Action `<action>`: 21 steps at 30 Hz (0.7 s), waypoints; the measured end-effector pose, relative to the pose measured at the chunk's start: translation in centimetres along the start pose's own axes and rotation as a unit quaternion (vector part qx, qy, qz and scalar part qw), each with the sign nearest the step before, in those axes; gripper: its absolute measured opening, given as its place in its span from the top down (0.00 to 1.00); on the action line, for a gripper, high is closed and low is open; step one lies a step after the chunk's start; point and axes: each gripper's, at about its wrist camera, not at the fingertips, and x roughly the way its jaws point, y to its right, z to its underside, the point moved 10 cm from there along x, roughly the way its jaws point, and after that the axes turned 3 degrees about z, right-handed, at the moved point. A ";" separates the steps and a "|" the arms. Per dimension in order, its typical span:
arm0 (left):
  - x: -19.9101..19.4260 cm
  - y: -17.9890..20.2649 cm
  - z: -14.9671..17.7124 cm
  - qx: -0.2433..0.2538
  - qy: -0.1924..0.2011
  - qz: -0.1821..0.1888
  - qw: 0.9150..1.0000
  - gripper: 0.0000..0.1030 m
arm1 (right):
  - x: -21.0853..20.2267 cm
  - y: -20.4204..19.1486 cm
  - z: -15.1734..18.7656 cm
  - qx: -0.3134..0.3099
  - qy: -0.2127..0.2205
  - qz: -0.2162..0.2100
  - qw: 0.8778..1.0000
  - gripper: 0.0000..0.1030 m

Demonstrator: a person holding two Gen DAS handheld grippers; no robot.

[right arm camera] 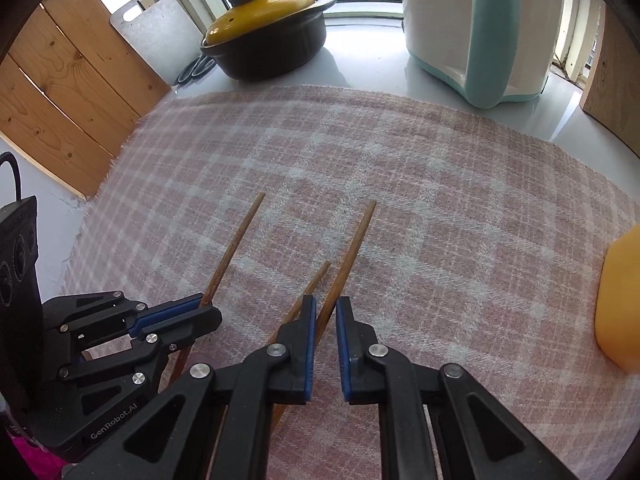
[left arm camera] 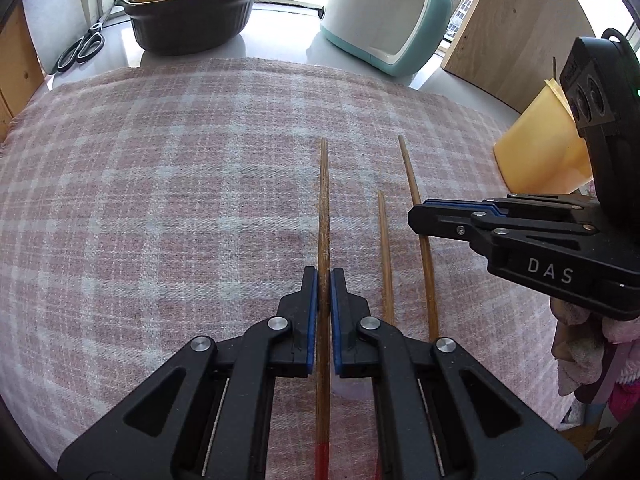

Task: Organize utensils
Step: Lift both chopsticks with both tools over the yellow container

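Two black handheld grippers with blue pads work over a pink and white checked cloth (left arm camera: 160, 184) spread on a pale countertop. Three brown wooden chopsticks lie on the cloth, roughly parallel, thin ends pointing toward the window. The left gripper (left arm camera: 324, 280) is clenched on the leftmost chopstick (left arm camera: 324, 200), which runs straight between its pads and shows a red end near the bottom of the left wrist view. The right gripper (right arm camera: 326, 312) has its pads drawn close around the rightmost chopstick (right arm camera: 354, 248); that stick rests against the left pad, while a narrow gap shows on the other side, so a firm grip cannot be confirmed. A shorter-looking middle chopstick (left arm camera: 385, 252) lies free on the cloth between the two, just beside the right gripper's left finger. From the left wrist view, the right gripper comes in from the right edge, across the rightmost chopstick. A yellow cup (left arm camera: 540, 148) stands on the right side of the cloth. Behind the cloth sit a dark pot with a yellow lid (left arm camera: 192, 12), a white and teal appliance (left arm camera: 392, 20), and scissors (left arm camera: 82, 46) beside wooden boards.
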 end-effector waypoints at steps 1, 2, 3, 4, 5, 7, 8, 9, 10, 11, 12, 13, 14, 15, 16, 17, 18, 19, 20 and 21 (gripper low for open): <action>-0.1 0.1 0.0 -0.002 0.002 0.002 1.000 0.96 | -0.4 0.1 0.0 0.001 0.005 -0.002 1.000 0.93; -0.3 0.2 -0.1 -0.004 0.004 0.004 1.000 0.96 | -0.7 0.2 0.1 0.000 0.010 -0.003 1.000 0.93; -0.5 0.3 -0.1 -0.005 0.007 0.006 1.000 0.96 | -1.1 0.3 0.1 0.000 0.015 -0.004 1.000 0.93; -0.7 0.4 -0.2 -0.007 0.010 0.008 1.000 0.96 | -1.5 0.4 0.1 0.000 0.020 -0.005 1.000 0.94; -0.9 0.5 -0.3 -0.008 0.012 0.009 1.000 0.96 | -2.0 0.6 0.1 0.000 0.025 -0.005 1.000 0.94; -1.3 0.7 -0.5 -0.009 0.019 0.012 1.000 0.96 | -2.9 0.9 0.1 0.002 0.035 -0.007 0.999 0.95; -1.6 0.8 -0.7 -0.009 0.022 0.012 1.000 0.96 | -3.4 1.0 0.1 0.004 0.041 -0.010 0.999 0.95; -1.9 1.0 -0.8 -0.007 0.025 0.012 1.000 0.96 | -3.8 1.0 0.1 0.005 0.046 -0.012 0.999 0.95; -2.2 1.1 -0.9 -0.006 0.029 0.012 0.999 0.96 | -4.4 1.2 0.1 0.004 0.053 -0.010 0.999 0.95; -2.6 1.3 -1.0 -0.005 0.033 0.014 0.999 0.96 | -4.9 1.3 0.1 0.001 0.061 -0.008 0.998 0.95; -3.0 1.5 -1.0 -0.004 0.037 0.017 0.999 0.96 | -5.5 1.4 0.1 0.000 0.067 -0.007 0.998 0.96; -3.4 1.8 -1.2 -0.002 0.041 0.019 0.999 0.96 | -6.1 1.5 0.2 -0.002 0.074 -0.006 0.997 0.97; -3.7 2.1 -1.4 -0.001 0.045 0.021 0.999 0.96 | -6.7 1.6 0.2 -0.003 0.081 -0.004 0.997 0.97; -4.0 2.4 -1.5 0.001 0.049 0.023 0.999 0.96 | -7.3 1.7 0.1 -0.006 0.088 -0.001 0.996 0.97; -4.4 2.7 -1.7 0.003 0.054 0.024 0.998 0.96 | -8.0 1.8 0.2 -0.009 0.096 0.002 0.995 0.97; -4.7 3.0 -1.8 0.004 0.058 0.027 0.998 0.96 | -8.7 1.9 0.3 -0.011 0.104 0.005 0.995 0.97; -5.0 3.2 -2.0 0.006 0.061 0.029 0.998 0.96 | -9.4 2.0 0.4 -0.014 0.111 0.008 0.994 0.97; -5.4 3.6 -2.2 0.007 0.065 0.032 0.997 0.96 | -10.0 2.2 0.5 -0.015 0.118 0.010 0.993 0.97; -5.7 3.9 -2.3 0.007 0.069 0.035 0.997 0.96 | -10.6 2.4 0.6 -0.015 0.123 0.013 0.992 0.97; -5.9 4.3 -2.5 0.008 0.072 0.038 0.997 0.96 | -11.1 2.6 0.7 -0.016 0.129 0.015 0.991 0.97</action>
